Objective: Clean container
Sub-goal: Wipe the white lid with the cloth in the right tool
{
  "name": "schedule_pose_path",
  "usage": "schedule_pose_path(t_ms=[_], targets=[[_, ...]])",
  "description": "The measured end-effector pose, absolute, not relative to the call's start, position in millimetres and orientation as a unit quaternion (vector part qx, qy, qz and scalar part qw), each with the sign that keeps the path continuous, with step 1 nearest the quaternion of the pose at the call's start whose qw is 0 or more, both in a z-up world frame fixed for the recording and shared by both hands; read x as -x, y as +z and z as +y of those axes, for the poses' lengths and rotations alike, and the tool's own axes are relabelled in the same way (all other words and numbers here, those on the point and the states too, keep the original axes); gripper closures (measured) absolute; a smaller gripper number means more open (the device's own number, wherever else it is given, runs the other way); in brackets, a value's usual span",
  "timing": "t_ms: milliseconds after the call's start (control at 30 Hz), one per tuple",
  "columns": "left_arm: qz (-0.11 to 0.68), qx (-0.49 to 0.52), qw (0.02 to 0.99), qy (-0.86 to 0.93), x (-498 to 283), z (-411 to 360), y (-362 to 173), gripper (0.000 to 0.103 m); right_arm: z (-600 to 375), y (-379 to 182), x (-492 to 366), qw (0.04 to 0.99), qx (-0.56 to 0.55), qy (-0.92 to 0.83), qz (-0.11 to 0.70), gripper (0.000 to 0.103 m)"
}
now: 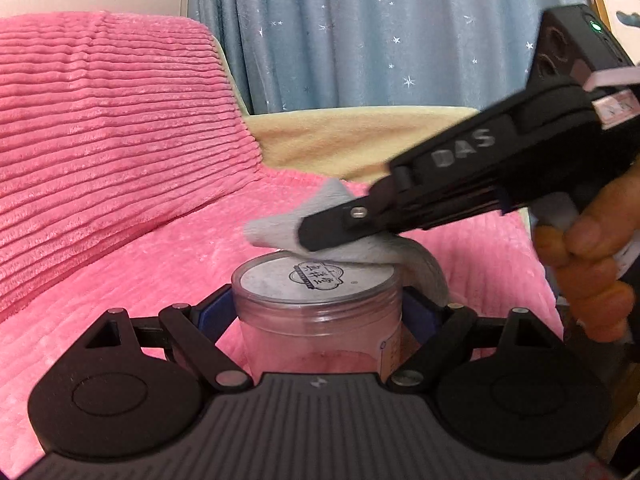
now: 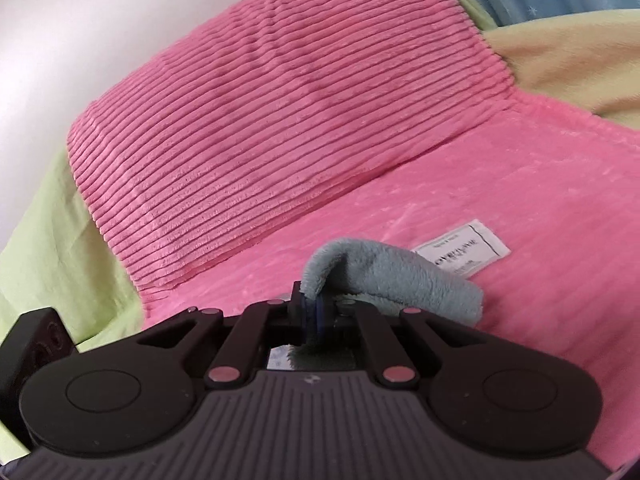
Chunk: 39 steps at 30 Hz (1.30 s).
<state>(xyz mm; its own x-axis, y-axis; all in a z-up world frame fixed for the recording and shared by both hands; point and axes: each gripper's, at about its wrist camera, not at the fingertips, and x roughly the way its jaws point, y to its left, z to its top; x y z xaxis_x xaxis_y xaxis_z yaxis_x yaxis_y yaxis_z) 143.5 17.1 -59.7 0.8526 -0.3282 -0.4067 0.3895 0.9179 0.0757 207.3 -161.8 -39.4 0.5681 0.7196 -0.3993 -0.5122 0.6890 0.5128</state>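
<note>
Nearest the left wrist camera, the left gripper (image 1: 318, 312) has its fingers closed against both sides of a clear container (image 1: 320, 320), held upright between them over the pink blanket (image 1: 160, 272). Only this view shows the grey cloth (image 1: 280, 228) pressed onto the container's lid by the right gripper (image 1: 316, 236). The right wrist view instead shows its blue pads (image 2: 310, 312) pinching the cloth (image 2: 392, 276), with a white label (image 2: 464, 252) beyond the fingertips.

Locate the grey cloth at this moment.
In the left wrist view, the grey cloth sits centre frame, pinched by the right gripper, resting on the container lid.
</note>
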Motion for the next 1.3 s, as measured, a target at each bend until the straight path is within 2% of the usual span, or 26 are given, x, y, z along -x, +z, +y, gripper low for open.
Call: schedule_pose_path(t_ms=[333,700,1000,1300], targets=[[0.210,-0.085,0.956,-0.189,-145.5,15.4,-64.1,0.017,-156.2,-43.8,-196.1,0.815,-0.201,0.434,0.326,0.100],[0.211,-0.078,0.955,-0.194,-146.8,18.4,-64.5,0.018,-146.2,-39.7,-207.3,0.868,-0.161,0.369,0.290,0.101],[0.212,-0.078,0.954,-0.195,-146.3,19.9,-63.8,0.017,-165.4,-37.2,-194.8,0.838,-0.180,0.406,0.318,0.100],[0.213,-0.076,0.955,-0.191,-145.7,20.3,-64.0,0.018,-137.0,-40.2,-195.4,0.828,-0.192,0.424,0.312,0.101]])
